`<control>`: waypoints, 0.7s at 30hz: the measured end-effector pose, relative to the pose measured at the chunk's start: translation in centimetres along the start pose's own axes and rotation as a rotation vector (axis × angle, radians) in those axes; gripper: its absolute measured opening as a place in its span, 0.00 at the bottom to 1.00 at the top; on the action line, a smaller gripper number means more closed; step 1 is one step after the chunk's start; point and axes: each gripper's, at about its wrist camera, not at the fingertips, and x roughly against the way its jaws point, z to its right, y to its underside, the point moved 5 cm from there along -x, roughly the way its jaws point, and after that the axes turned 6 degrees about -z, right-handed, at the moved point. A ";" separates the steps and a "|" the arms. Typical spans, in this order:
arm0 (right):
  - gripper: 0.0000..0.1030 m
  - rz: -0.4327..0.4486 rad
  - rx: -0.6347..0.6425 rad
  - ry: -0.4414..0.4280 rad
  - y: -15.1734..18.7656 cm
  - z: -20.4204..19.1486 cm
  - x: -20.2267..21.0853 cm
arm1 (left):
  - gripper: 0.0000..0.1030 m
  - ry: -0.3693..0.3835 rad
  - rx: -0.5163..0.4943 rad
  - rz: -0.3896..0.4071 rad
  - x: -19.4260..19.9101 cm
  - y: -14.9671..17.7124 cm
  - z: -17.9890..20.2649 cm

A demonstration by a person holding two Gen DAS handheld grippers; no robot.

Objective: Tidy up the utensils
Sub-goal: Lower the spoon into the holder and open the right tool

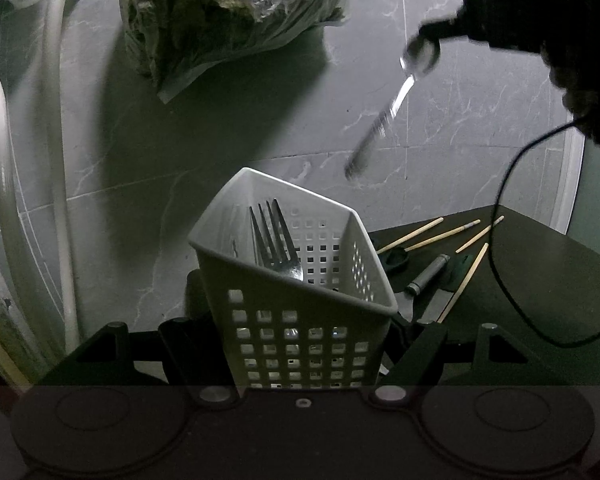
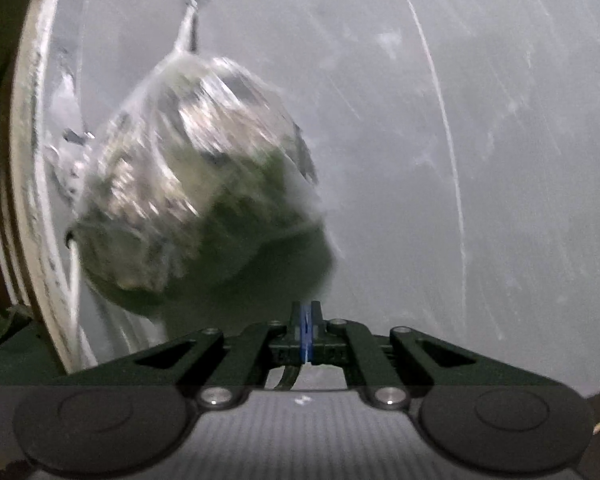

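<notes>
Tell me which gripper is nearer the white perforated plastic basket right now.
Left. The left gripper has its fingers closed on the white perforated plastic basket, holding it tilted. The right gripper is up and to the right, apart from it, holding a metal spoon by its bowl.

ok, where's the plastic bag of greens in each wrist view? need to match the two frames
Left wrist: plastic bag of greens top centre, hanging against the grey marble wall, above the white utensil basket.
Right wrist: bag left of centre, blurred, above the right gripper.
Shared landmark: the grey marble wall behind the bag, plus the pale hoses to its left.
</notes>
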 end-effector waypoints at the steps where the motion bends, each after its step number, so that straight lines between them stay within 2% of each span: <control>1: 0.01 0.011 0.003 -0.014 -0.5 -0.6 0.1 | 0.74 0.001 0.000 0.001 0.0 0.0 0.0; 5: 0.01 0.025 0.016 -0.084 -1.3 -2.6 0.4 | 0.74 0.002 -0.001 0.001 0.0 0.0 -0.1; 10: 0.01 -0.005 0.045 -0.161 -0.3 -5.4 -0.2 | 0.74 0.001 0.000 0.001 0.0 0.0 -0.1; 21: 0.01 -0.162 0.229 -0.217 6.8 -10.3 -2.7 | 0.74 0.002 0.000 0.001 0.0 0.0 -0.1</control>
